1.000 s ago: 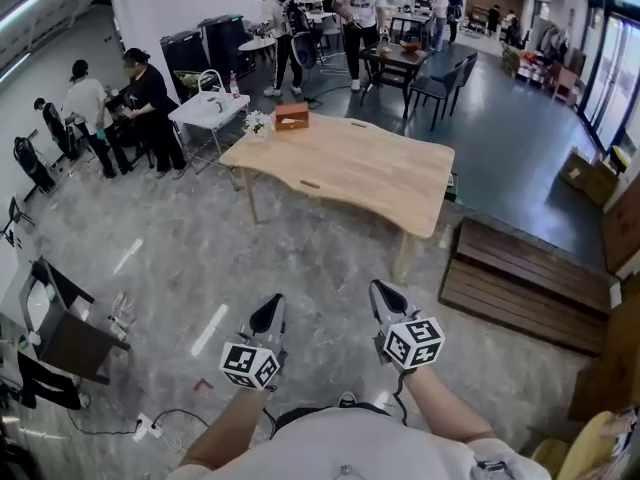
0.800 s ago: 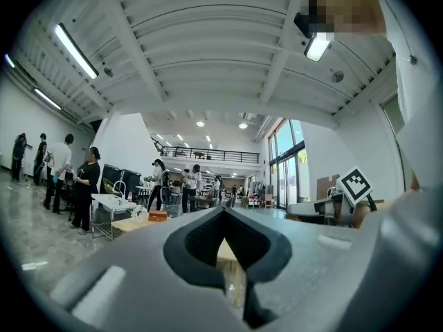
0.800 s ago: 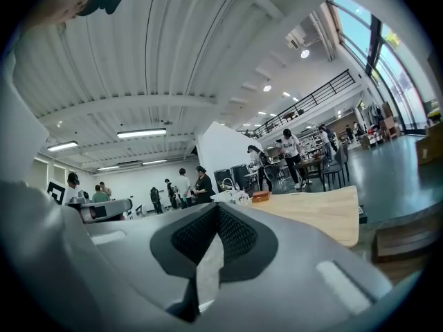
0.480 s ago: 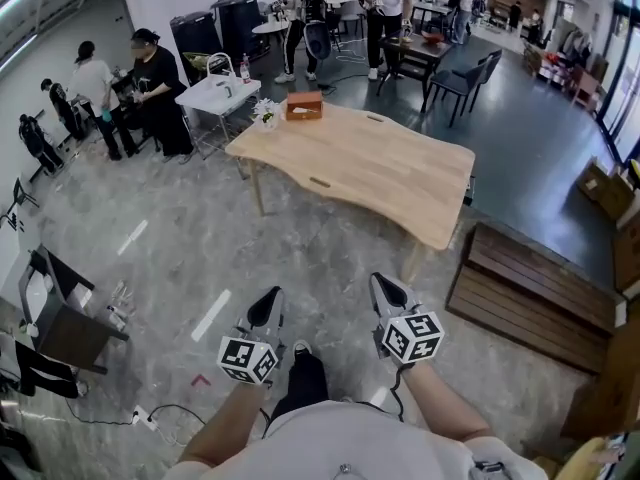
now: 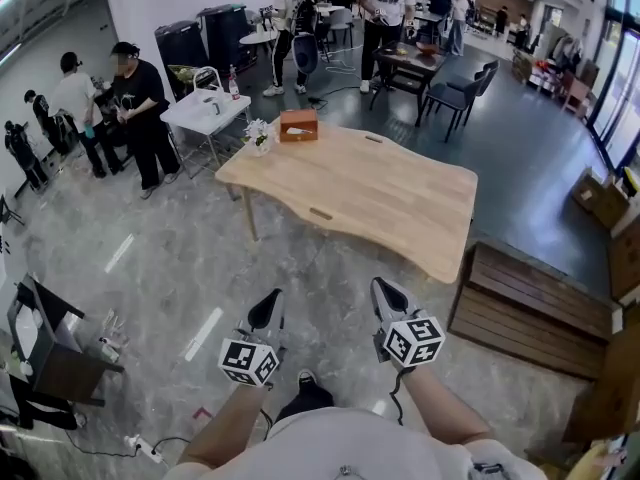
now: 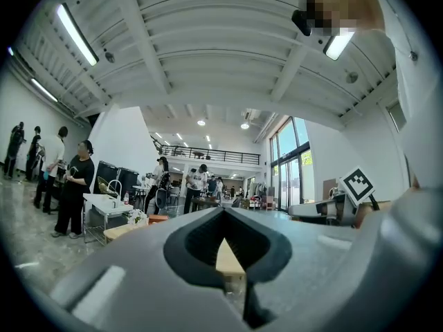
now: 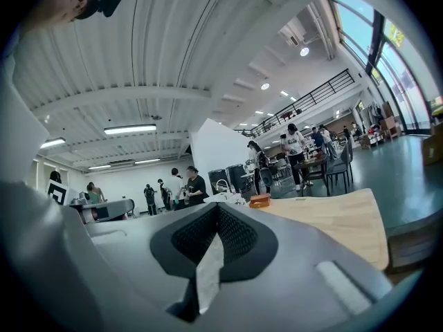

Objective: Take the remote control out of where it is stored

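The remote control cannot be made out in any view. The likeliest-looking container, a small brown wooden box point(image 5: 298, 125), sits at the 11 o'clock corner of the light wooden table point(image 5: 380, 193); what it contains cannot be seen from here. Just beside the box, at its 9 o'clock, stands a small bunch of flowers point(image 5: 258, 133).

The table lies at 12 o'clock from the 2 grippers and well apart from them. The left gripper point(image 5: 270, 304) and the right gripper point(image 5: 384, 290) are held side by side over the grey floor point(image 5: 160, 268), low in the head view, both aimed toward the table. Each has its jaws brought together, with only a thin slit below the tips and nothing between them, as the left gripper view point(image 6: 223, 213) and the right gripper view point(image 7: 218, 209) show.

At 10 o'clock a white side table point(image 5: 205, 111) stands near 2 people point(image 5: 135, 108). At 3 o'clock lies a dark wooden platform point(image 5: 530, 303). At 8 o'clock stands a dark stand point(image 5: 50, 353), with a white cable point(image 5: 150, 450) on the floor near it.
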A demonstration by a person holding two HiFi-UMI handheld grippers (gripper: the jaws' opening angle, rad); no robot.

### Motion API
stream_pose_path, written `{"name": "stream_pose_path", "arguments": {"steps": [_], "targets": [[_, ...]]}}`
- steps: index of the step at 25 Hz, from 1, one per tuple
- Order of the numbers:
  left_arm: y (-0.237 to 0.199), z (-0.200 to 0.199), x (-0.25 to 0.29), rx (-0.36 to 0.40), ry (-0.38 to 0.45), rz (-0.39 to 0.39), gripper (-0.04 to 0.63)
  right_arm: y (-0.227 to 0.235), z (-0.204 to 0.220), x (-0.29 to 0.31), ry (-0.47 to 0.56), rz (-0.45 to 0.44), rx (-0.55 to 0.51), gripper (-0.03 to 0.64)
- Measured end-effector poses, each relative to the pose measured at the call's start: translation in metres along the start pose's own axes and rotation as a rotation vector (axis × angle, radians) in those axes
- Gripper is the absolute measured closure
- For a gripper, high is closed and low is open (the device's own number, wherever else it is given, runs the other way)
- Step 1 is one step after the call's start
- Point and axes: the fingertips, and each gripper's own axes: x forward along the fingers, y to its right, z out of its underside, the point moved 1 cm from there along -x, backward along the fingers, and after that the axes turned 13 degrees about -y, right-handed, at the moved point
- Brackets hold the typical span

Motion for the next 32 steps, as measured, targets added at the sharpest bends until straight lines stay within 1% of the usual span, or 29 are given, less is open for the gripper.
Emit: {"name": "stream_pose_path", "arguments": {"steps": [5,11,16,20,26,32], "targets": [[-0.062,-0.017,0.034,-0.003,-0.002,0.02,0.595,-0.003,-0.024,0.063,0.001,0.02,0.018,0.589],[-0.129,-0.027,0.068,0.001,-0.013,0.043,0.595,-0.014,-0.045,0.135,0.007,0.029,0.02,0.589],[-0.168,-0.032,0.088,-0.009,-0.013,0.05,0.595,-0.021,-0.055,0.173,-0.004,0.034,0.007,0.589],[-0.189,-0.034,0.104,-0.02,-0.009,0.056,0.595,-0.015,-0.062,0.196,-0.011,0.047,0.005,0.589],[-0.22,-0.033,0.131,-0.034,-0.011,0.045,0.595,0.0,-0.075,0.241,-0.023,0.031,-0.003,0.589],[-0.277,-0.047,0.177,-0.047,-0.02,-0.012,0.595,0.022,-0.104,0.319,-0.034,-0.012,0.005,0.589]]}}
